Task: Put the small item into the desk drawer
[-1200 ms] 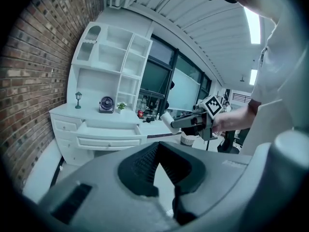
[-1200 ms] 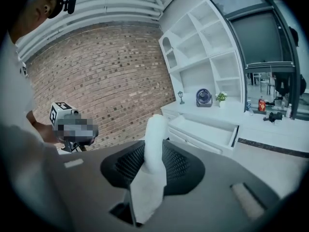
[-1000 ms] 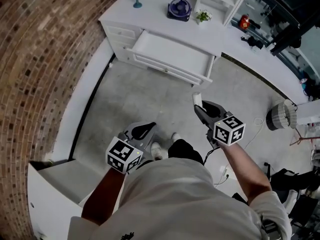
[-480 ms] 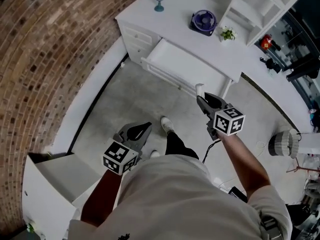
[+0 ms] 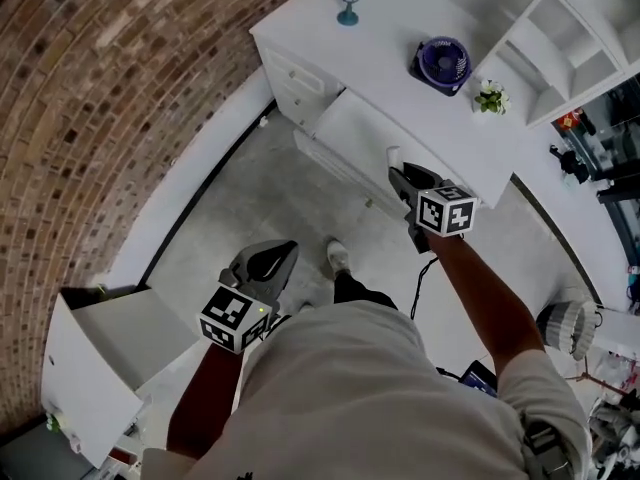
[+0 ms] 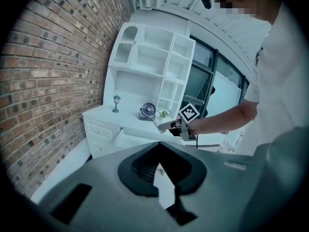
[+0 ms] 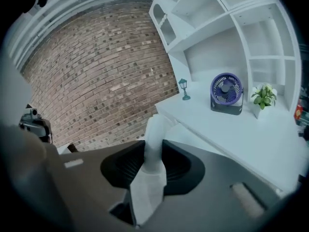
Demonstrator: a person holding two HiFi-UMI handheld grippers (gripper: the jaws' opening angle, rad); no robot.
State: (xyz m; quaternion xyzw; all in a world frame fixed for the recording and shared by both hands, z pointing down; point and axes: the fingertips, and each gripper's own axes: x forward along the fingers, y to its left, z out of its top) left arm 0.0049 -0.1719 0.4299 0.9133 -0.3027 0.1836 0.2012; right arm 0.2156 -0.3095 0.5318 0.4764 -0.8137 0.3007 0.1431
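Note:
My right gripper point(image 5: 398, 176) is shut on a small white wrapped item point(image 5: 393, 156), which sticks out past the jaw tips. It hovers at the front edge of the open white desk drawer point(image 5: 345, 133). The right gripper view shows the item point(image 7: 155, 129) pinched between the dark pads, with the drawer point(image 7: 186, 134) just beyond. My left gripper point(image 5: 272, 260) hangs low over the floor, well short of the desk, jaws together with nothing in them. The left gripper view shows its own jaws point(image 6: 161, 146) and, farther off, the right gripper point(image 6: 166, 125) above the drawer point(image 6: 128, 140).
On the white desk point(image 5: 400, 28) stand a blue fan point(image 5: 445, 63), a small teal lamp figure point(image 5: 348, 1) and a potted plant point(image 5: 490, 96). A brick wall point(image 5: 100, 98) runs along the left. A white cabinet point(image 5: 100, 353) sits at lower left.
The person has stepped toward the desk. The right gripper with the white item has travelled forward to the drawer's front edge. The left gripper stays low by the body.

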